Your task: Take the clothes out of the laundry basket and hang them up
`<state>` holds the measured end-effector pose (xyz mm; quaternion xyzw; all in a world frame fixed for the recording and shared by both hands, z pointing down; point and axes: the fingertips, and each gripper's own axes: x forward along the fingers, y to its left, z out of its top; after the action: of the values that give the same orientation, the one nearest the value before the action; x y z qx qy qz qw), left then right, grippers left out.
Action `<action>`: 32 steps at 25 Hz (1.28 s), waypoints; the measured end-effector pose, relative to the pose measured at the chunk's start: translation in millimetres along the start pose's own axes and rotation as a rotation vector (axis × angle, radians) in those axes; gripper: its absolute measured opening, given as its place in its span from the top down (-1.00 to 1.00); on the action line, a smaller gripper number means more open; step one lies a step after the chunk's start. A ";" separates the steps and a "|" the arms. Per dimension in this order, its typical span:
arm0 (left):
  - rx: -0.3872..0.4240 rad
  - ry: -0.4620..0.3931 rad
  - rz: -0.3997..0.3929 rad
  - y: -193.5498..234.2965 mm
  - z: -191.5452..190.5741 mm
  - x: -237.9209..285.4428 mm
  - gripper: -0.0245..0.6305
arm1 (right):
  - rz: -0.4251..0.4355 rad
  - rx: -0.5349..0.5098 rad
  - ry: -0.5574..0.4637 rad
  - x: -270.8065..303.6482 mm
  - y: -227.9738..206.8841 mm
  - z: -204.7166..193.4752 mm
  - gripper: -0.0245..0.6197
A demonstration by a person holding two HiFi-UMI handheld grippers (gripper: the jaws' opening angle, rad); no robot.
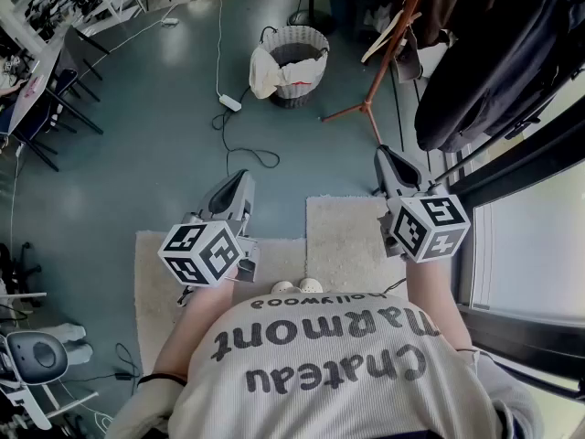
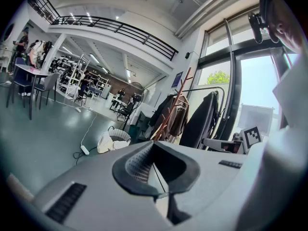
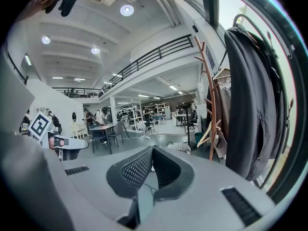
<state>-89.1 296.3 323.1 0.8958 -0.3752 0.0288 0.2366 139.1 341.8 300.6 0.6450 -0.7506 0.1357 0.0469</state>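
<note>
Basket (image 1: 291, 62) one; left gripper (image 1: 239, 177), right gripper (image 1: 384, 155): jaws together.

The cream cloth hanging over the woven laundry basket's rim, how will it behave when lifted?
The cream cloth sags in folds over the rim of the woven laundry basket, so it is probably floppy and would droop from one pinch. It looks light; the basket might shift if it snags.

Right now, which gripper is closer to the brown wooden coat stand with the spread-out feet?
The right one. The right gripper is just short of the brown wooden coat stand's feet, slightly to their right. The left gripper is much farther away, off to the stand's left.
</note>
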 end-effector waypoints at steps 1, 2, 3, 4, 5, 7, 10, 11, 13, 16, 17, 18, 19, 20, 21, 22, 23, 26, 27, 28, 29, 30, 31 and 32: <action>0.000 -0.006 0.001 -0.8 0.8 0.3 0.90 | 0.002 0.001 -0.001 0.2 -0.9 0.6 0.83; 0.001 -0.012 0.003 -1.5 1.5 0.6 0.90 | 0.005 0.002 -0.003 0.5 -1.8 1.1 0.83; 0.002 -0.017 0.005 -2.4 2.2 1.2 0.90 | 0.008 0.002 -0.003 0.7 -2.6 1.3 0.83; 0.005 -0.022 0.007 -3.4 2.6 1.7 0.90 | 0.013 0.001 -0.003 0.9 -3.2 1.0 0.83; 0.008 -0.027 0.010 -4.3 2.4 2.3 0.90 | 0.017 -0.002 -0.001 1.0 -4.0 -0.2 0.83; 0.016 -0.032 0.018 -4.7 1.1 3.7 0.90 | 0.019 -0.009 0.009 2.0 -6.7 -4.7 0.83; 0.011 -0.031 0.027 0.4 0.1 7.4 0.90 | 0.018 0.009 0.026 8.1 -11.1 -12.2 0.83; 0.006 -0.034 0.028 3.3 1.2 9.0 0.90 | 0.019 0.022 0.025 11.2 -12.1 -12.9 0.83; -0.004 -0.045 0.028 10.6 5.1 14.2 0.90 | 0.029 0.053 0.015 19.7 -13.7 -11.3 0.83; 0.000 -0.039 0.021 24.2 10.8 28.0 0.90 | 0.050 0.076 -0.011 37.0 -13.4 -4.5 0.83; 0.006 -0.035 0.015 28.7 13.9 34.8 0.90 | 0.049 0.069 -0.018 44.0 -14.1 -1.1 0.83; 0.014 -0.033 0.008 33.3 18.5 42.7 0.90 | 0.045 0.055 -0.021 52.3 -15.5 2.8 0.83; 0.019 -0.034 -0.002 38.0 25.1 51.5 0.90 | 0.038 0.039 -0.020 62.0 -17.3 7.3 0.83; 0.023 -0.038 -0.014 42.7 33.8 60.3 0.90 | 0.030 0.025 -0.019 72.6 -19.0 12.6 0.83; 0.027 -0.045 -0.028 47.7 44.4 68.9 0.90 | 0.023 0.015 -0.022 83.6 -20.5 19.1 0.83; 0.031 -0.052 -0.040 53.5 55.9 76.9 0.90 | 0.016 0.013 -0.029 94.8 -21.5 26.6 0.83; 0.037 -0.058 -0.050 60.5 67.6 84.7 0.90 | 0.010 0.017 -0.039 106.0 -21.9 34.3 0.83; 0.053 -0.070 -0.057 87.8 99.6 104.9 0.90 | 0.000 0.035 -0.074 137.9 -16.8 55.5 0.83; 0.055 -0.074 -0.055 97.9 109.3 110.7 0.90 | -0.001 0.035 -0.085 147.6 -13.9 62.1 0.83; 0.057 -0.077 -0.054 107.3 118.6 116.5 0.90 | -0.004 0.033 -0.094 156.8 -11.7 68.6 0.83; 0.060 -0.081 -0.055 115.6 127.5 122.6 0.90 | -0.010 0.027 -0.099 165.9 -10.8 74.9 0.83; 0.065 -0.084 -0.057 122.9 135.8 128.9 0.90 | -0.021 0.020 -0.101 174.9 -11.4 80.7 0.83; 0.072 -0.085 -0.059 129.5 143.3 135.2 0.90 | -0.035 0.015 -0.101 183.7 -12.6 85.9 0.83; 0.077 -0.084 -0.062 135.8 149.9 140.9 0.90 | -0.048 0.014 -0.100 192.1 -13.7 90.1 0.83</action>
<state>-100.1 54.4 277.2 0.9159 -0.3554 -0.0018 0.1866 130.5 132.7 263.3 0.6692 -0.7353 0.1073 0.0079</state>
